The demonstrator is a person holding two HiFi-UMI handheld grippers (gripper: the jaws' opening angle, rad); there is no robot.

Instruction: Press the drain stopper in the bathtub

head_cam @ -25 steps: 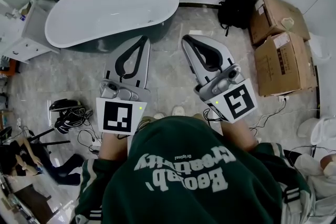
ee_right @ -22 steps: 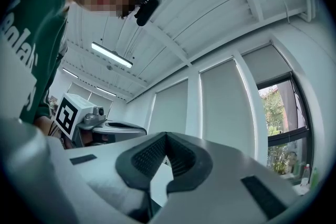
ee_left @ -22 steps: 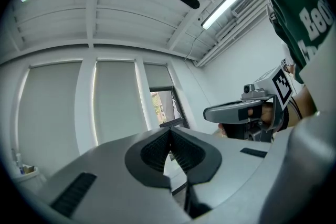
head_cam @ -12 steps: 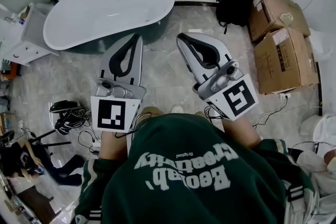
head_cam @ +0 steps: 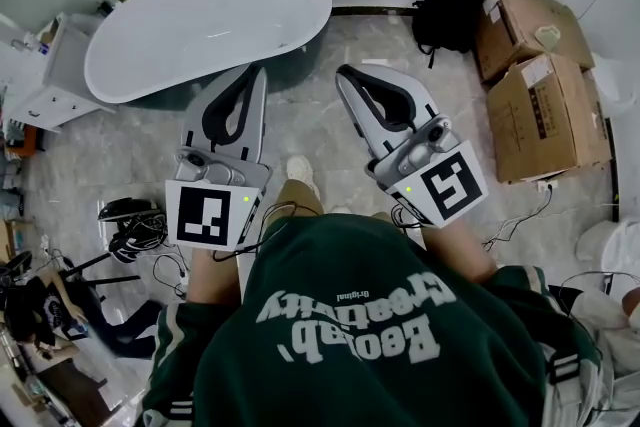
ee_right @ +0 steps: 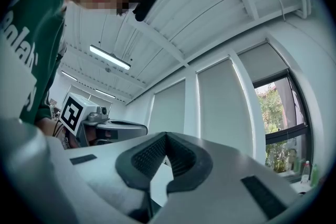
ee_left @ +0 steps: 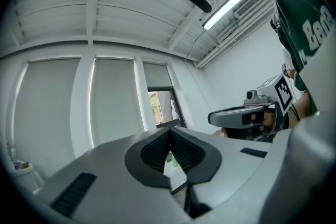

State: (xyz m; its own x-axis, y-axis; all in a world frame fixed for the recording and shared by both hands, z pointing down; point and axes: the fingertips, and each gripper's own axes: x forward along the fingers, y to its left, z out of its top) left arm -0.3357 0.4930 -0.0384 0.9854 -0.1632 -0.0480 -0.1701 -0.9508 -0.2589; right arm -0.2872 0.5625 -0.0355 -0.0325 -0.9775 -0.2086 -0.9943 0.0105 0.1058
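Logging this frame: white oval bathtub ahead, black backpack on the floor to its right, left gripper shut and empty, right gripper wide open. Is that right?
No. The right gripper is shut too: the right gripper view shows its jaw tips meeting, nothing between. The white oval bathtub, black backpack and shut, empty left gripper stand as said.

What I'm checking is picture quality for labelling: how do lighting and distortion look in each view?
Head view: evenly lit, sharp, edges bent outward, soft sheen on the bathtub. Left gripper view: strong fisheye, dark corners, ceiling lamp blown out. Right gripper view: same fisheye, daylight at the window.
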